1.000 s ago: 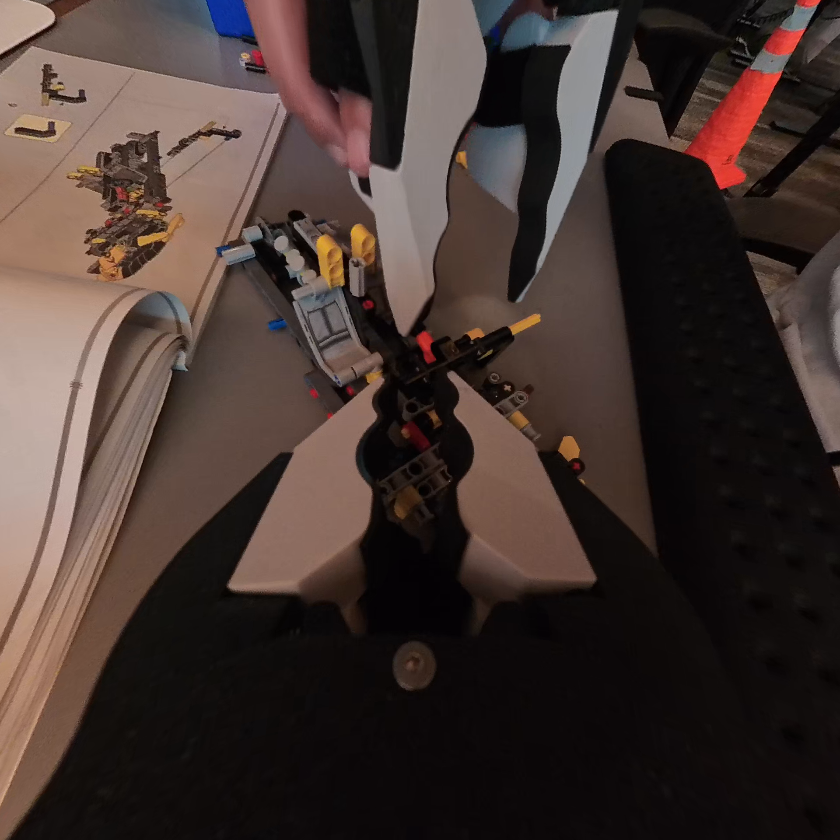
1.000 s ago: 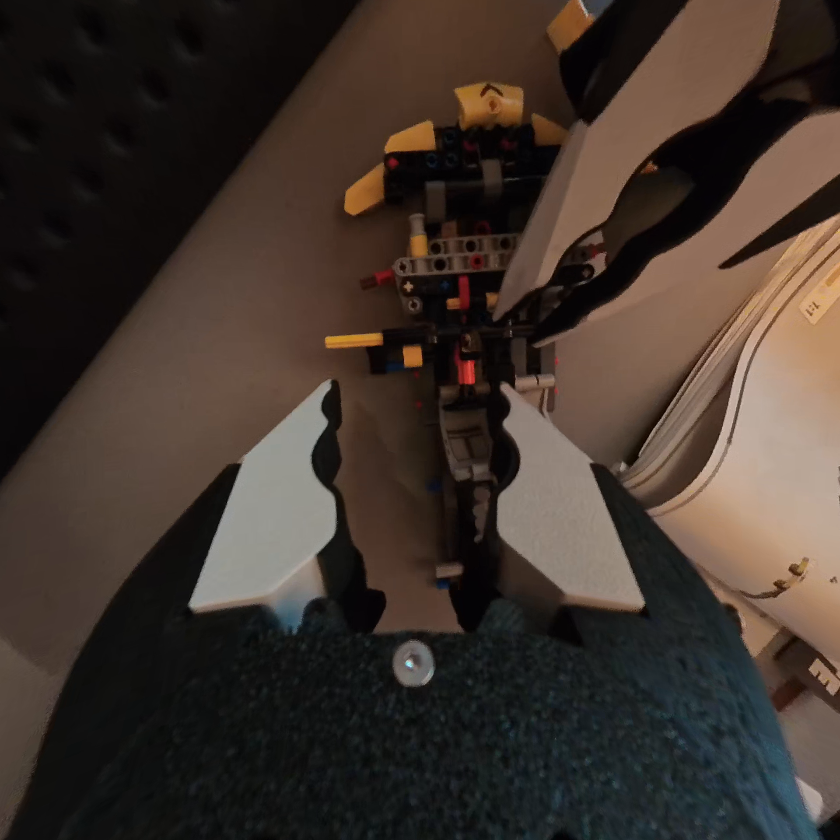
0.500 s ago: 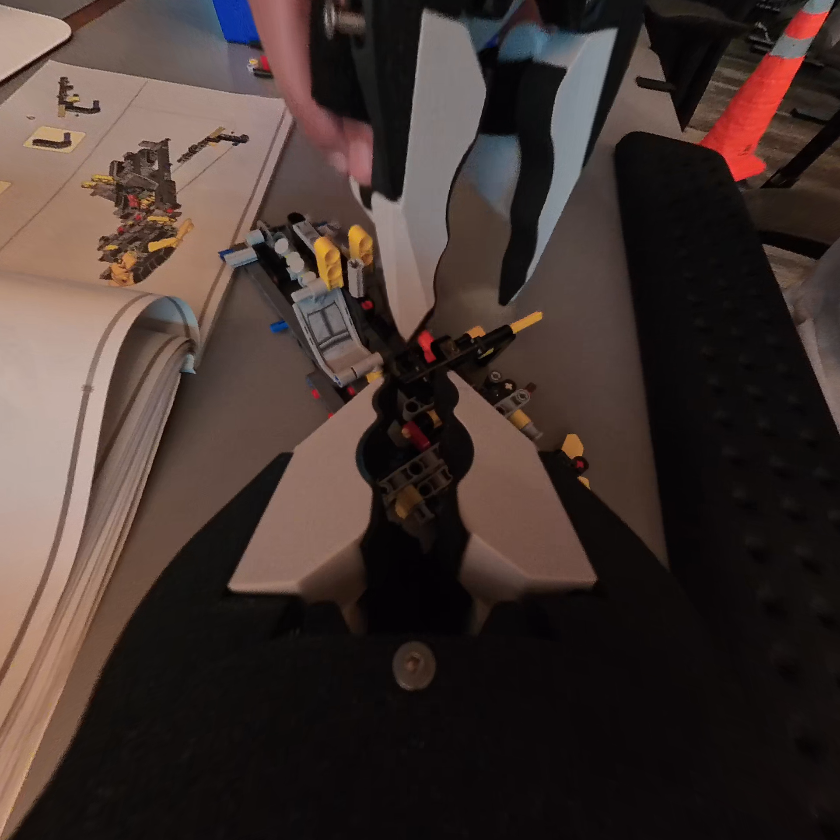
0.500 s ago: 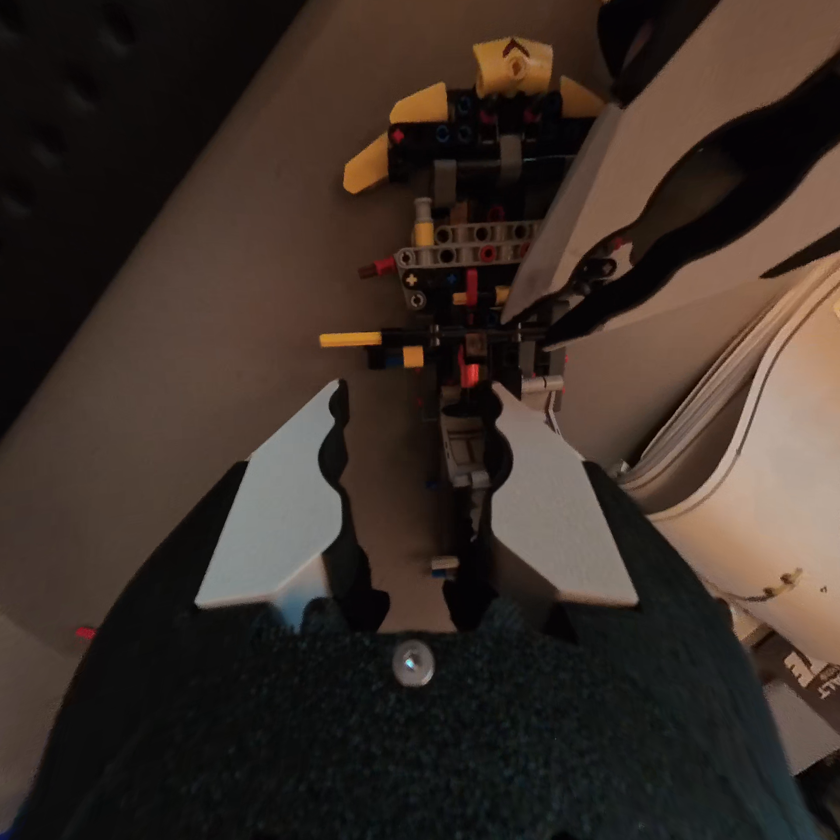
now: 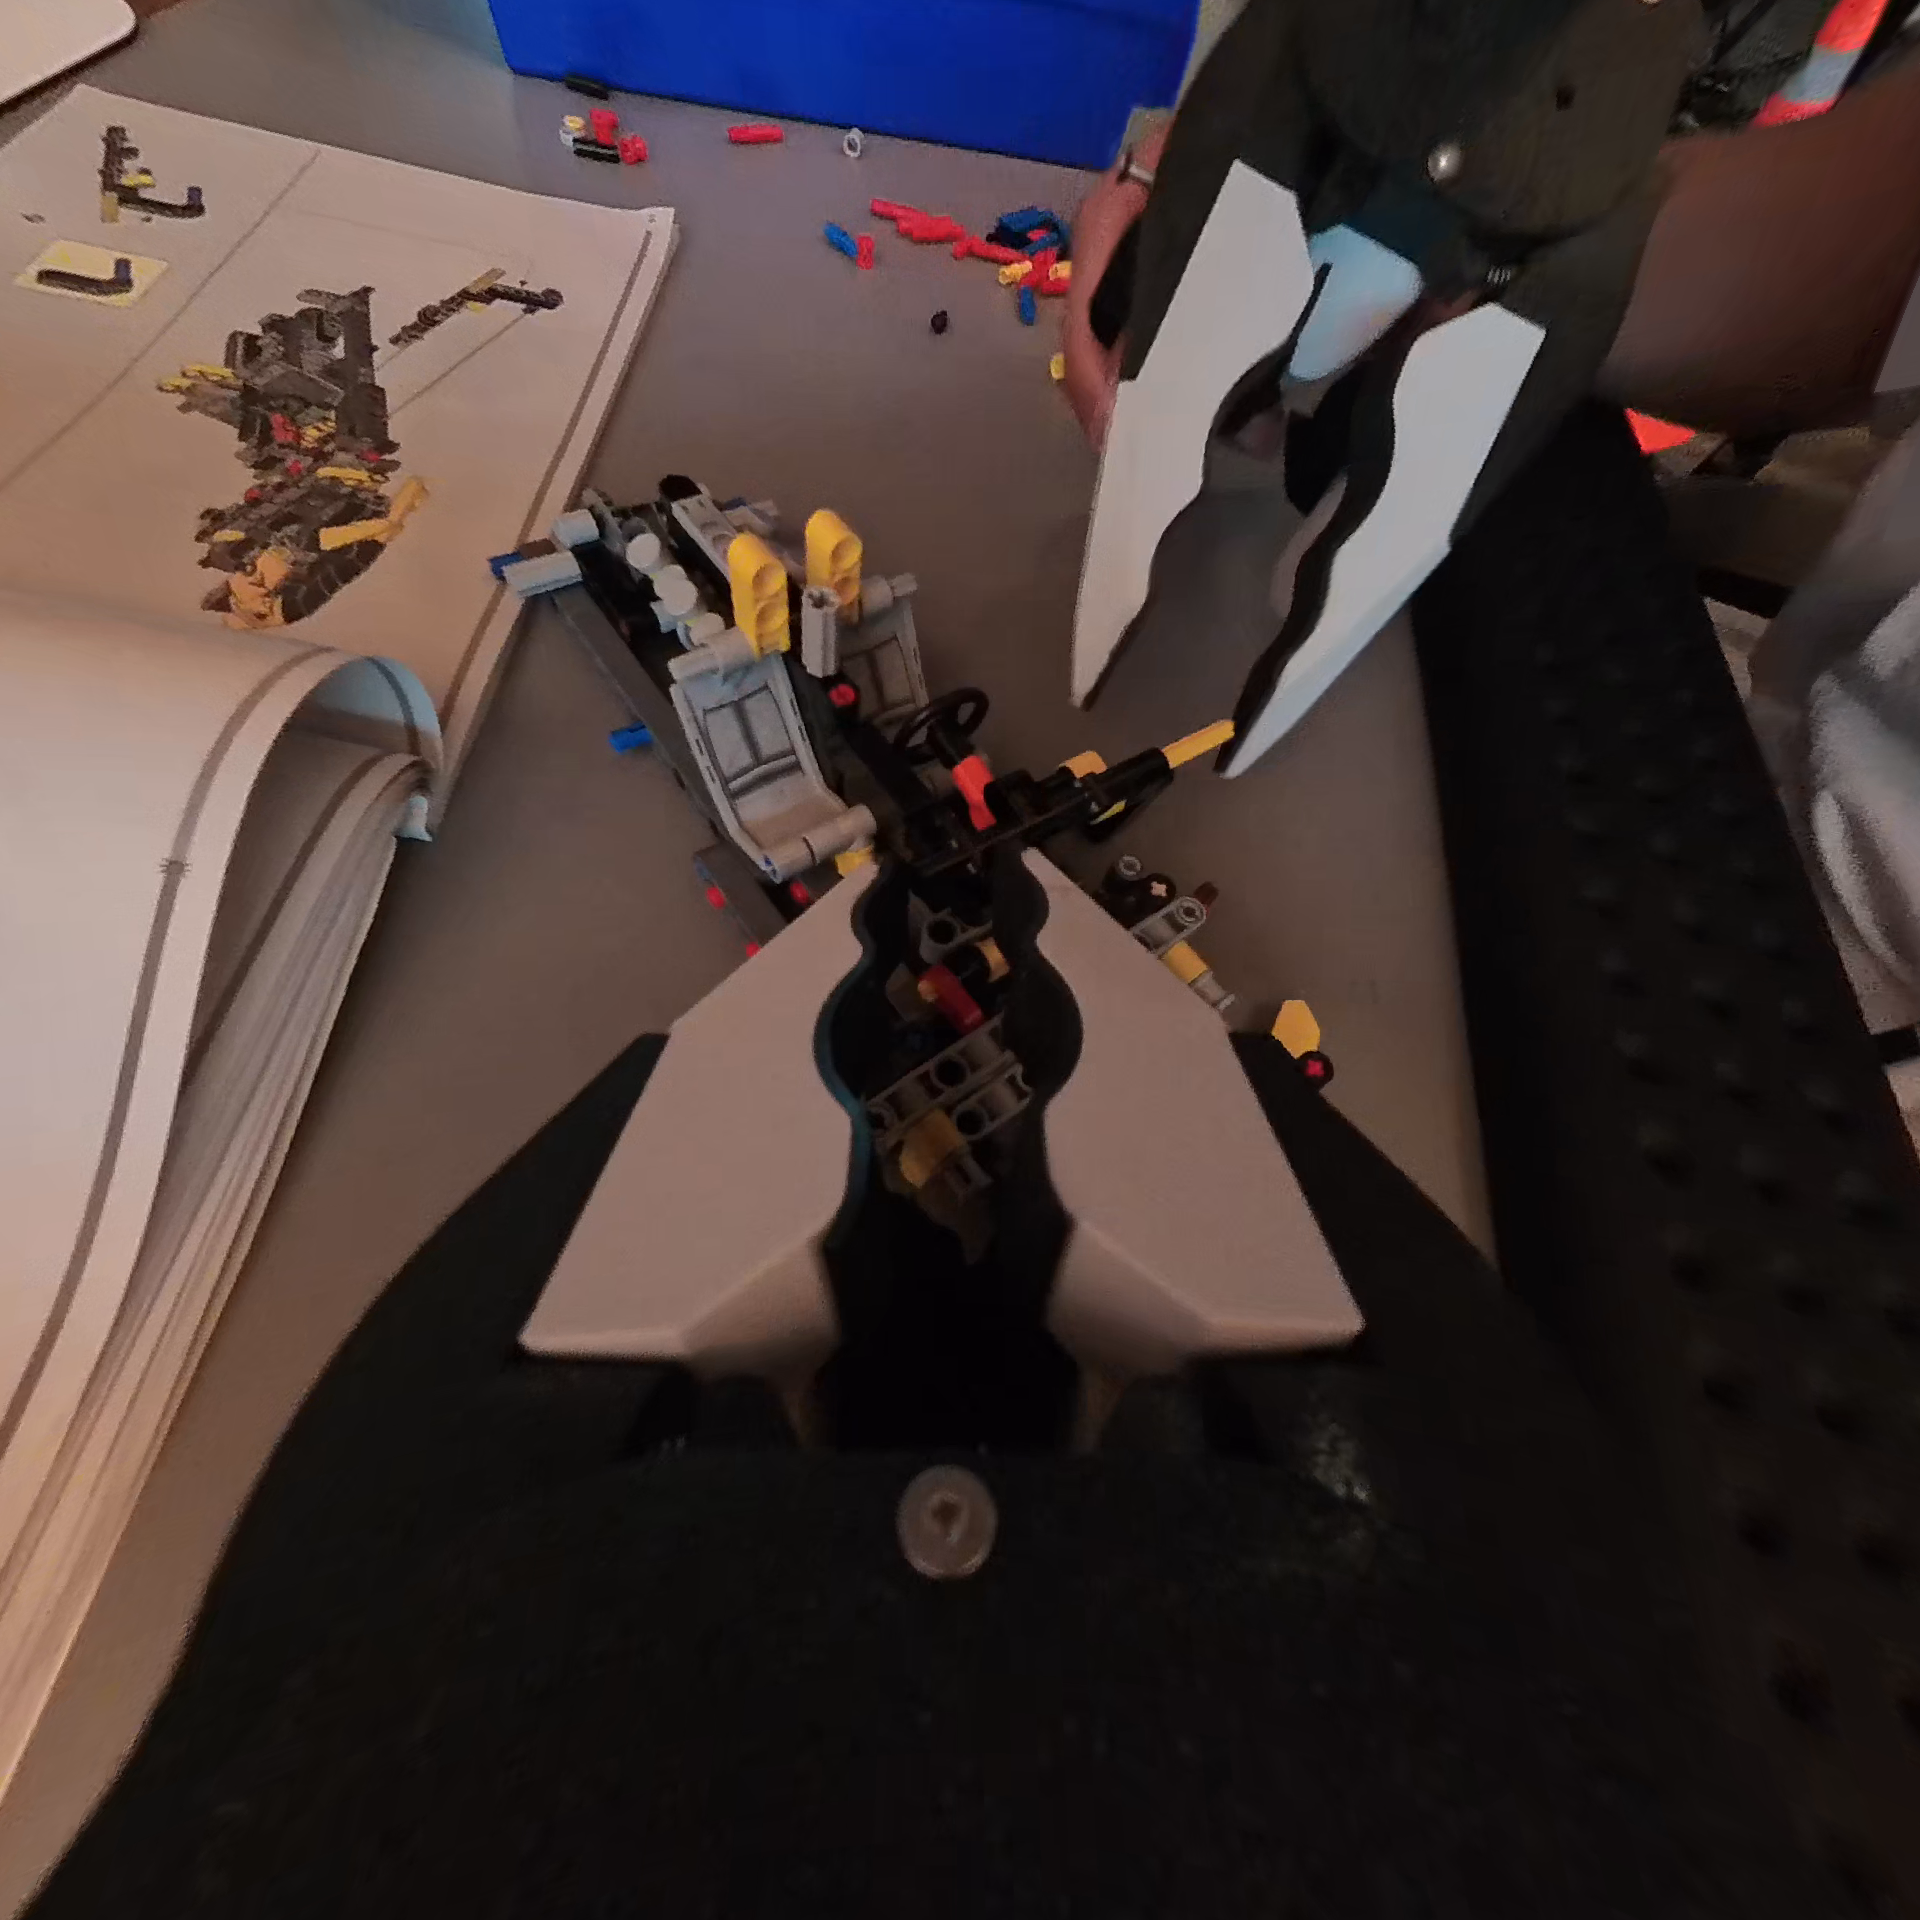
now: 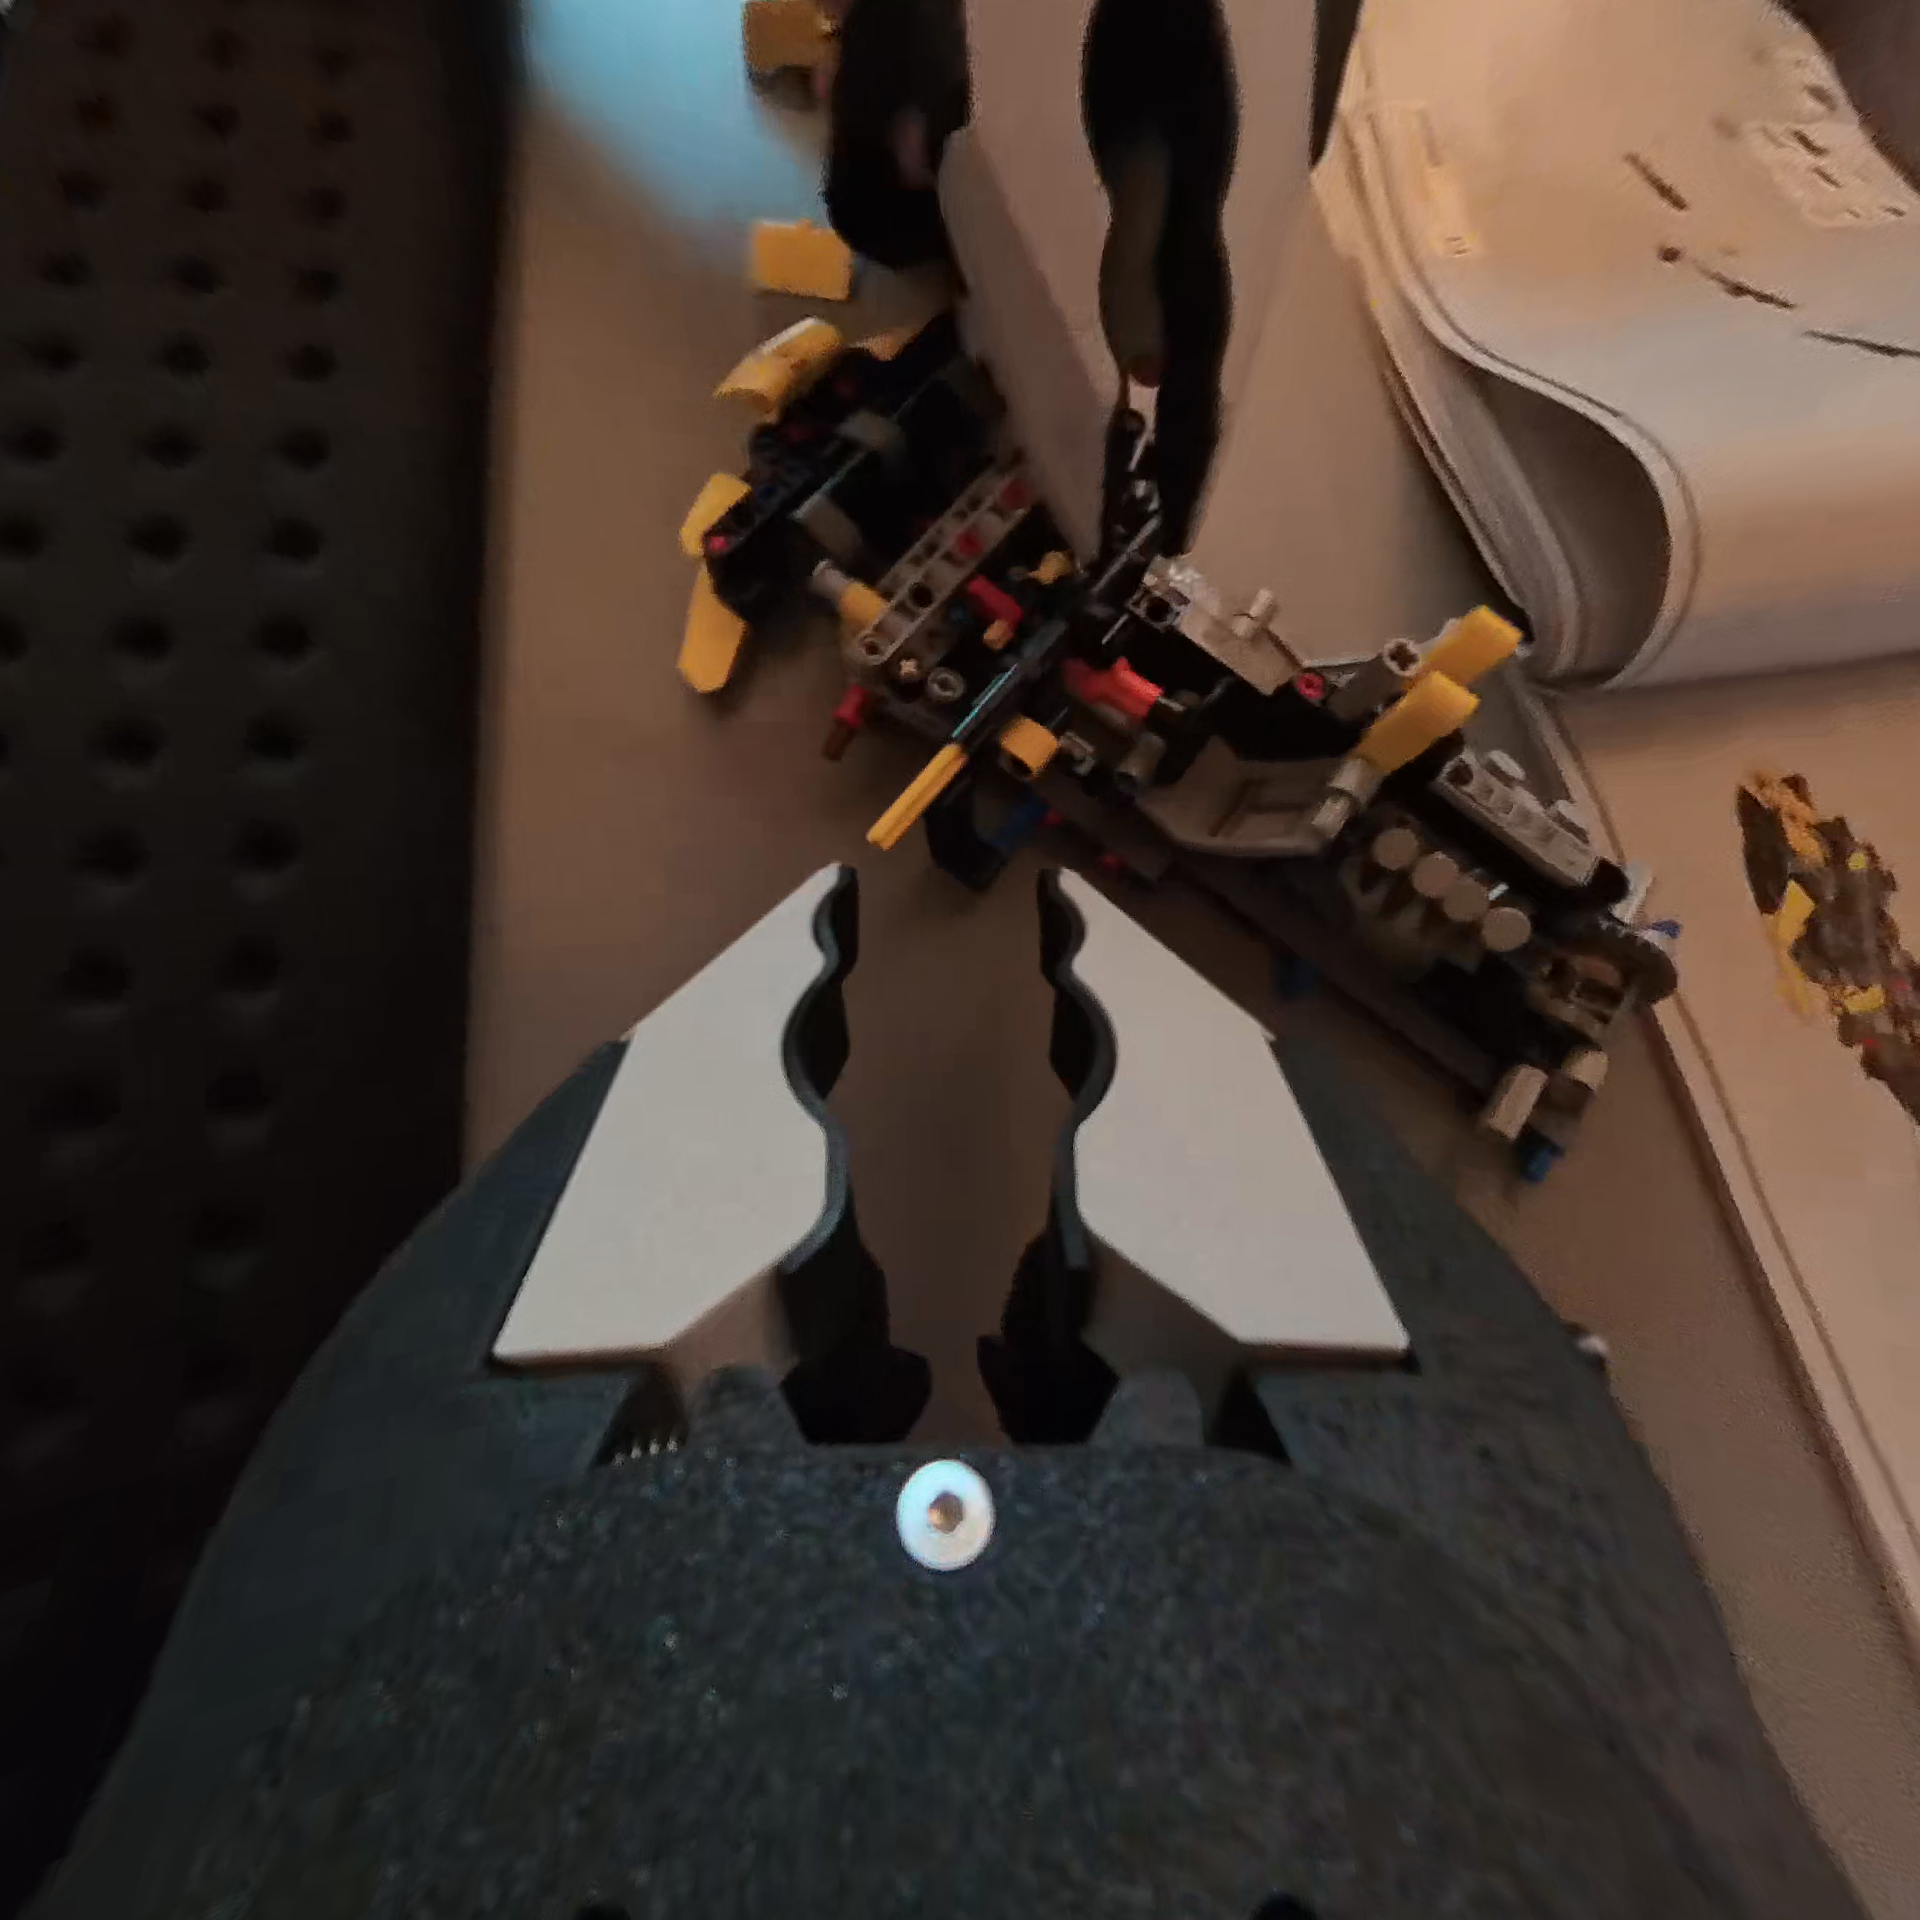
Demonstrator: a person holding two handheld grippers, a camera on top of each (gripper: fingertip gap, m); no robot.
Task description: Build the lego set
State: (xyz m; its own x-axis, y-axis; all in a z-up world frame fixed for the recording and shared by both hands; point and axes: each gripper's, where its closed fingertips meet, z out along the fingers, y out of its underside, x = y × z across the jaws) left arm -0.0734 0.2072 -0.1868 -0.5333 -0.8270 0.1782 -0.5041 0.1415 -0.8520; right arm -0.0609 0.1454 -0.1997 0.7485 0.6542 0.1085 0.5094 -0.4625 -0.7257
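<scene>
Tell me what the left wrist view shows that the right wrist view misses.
Only the left wrist view shows the blue bin and loose red, blue and yellow pieces behind the model.

Only the right wrist view shows the model's yellow curved front panels and the right gripper empty, jaws apart.

Both show the partly built black, grey and yellow lego model, the open instruction booklet, and the left gripper shut on the model.

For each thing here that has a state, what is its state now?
Left tongs: shut on the lego model.
Right tongs: open, empty.
Lego model: partly built, lying on the table.
Instruction book: open.
Loose pieces: scattered.
</scene>
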